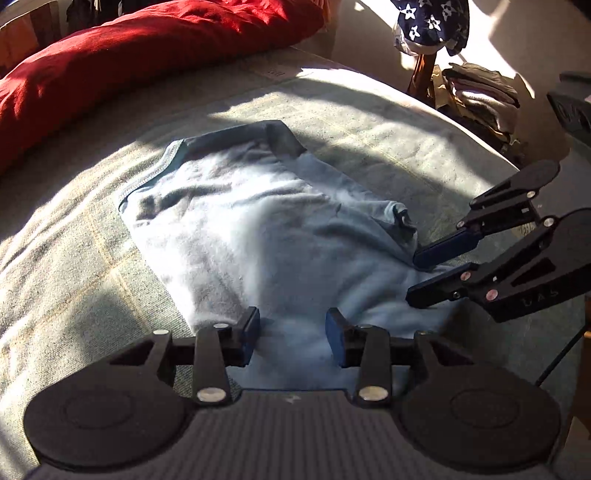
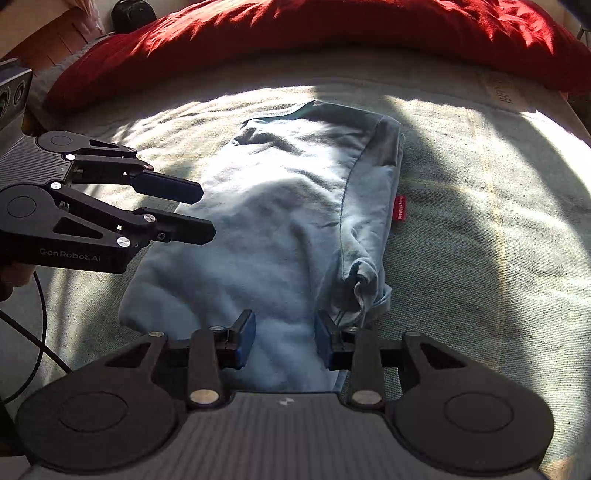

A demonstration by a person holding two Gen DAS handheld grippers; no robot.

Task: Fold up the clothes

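Note:
A light blue garment (image 1: pixel 266 236) (image 2: pixel 280 206) lies folded lengthwise on the grey-green blanket (image 1: pixel 74 229) (image 2: pixel 480 221), with a small red tag (image 2: pixel 399 208) at its right edge and a bunched sleeve end (image 2: pixel 364 284). My left gripper (image 1: pixel 293 326) (image 2: pixel 206 212) hovers over the garment's near left edge, jaws apart, nothing pinched. My right gripper (image 2: pixel 284 330) (image 1: pixel 413 278) stands over the near right part, also open, with cloth lying under the gap and its pads not pressing on it.
A red duvet (image 1: pixel 129 55) (image 2: pixel 314 33) runs along the far side of the bed. Beyond the bed's right edge are a pile of folded clothes (image 1: pixel 480 92) and a navy star-patterned cloth (image 1: pixel 430 22). A black cable (image 2: pixel 37 332) hangs at the left.

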